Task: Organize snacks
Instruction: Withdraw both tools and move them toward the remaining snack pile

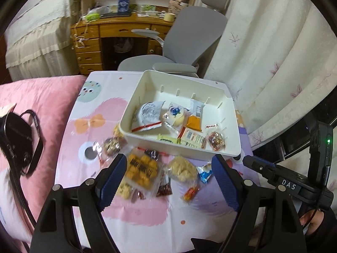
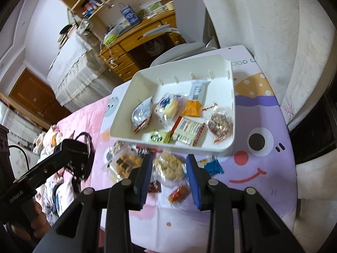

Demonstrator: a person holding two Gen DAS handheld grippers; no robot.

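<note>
Left wrist view shows the left tool (image 1: 166,174) spread wide and empty above loose snacks (image 1: 143,168) on the surface (image 1: 147,210), with the white box (image 1: 221,155) at 12 o'clock; the right tool (image 1: 250,161) enters at 3 o'clock. Right wrist view alone shows the right tool (image 2: 169,169) narrowly parted, empty, over a pale puffed snack (image 2: 169,165), and the purple cartoon face (image 2: 259,145) on the cloth.

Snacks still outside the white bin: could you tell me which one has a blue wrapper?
The small blue packet, rightmost of the loose pile beside the puffed-rice cake.
</note>
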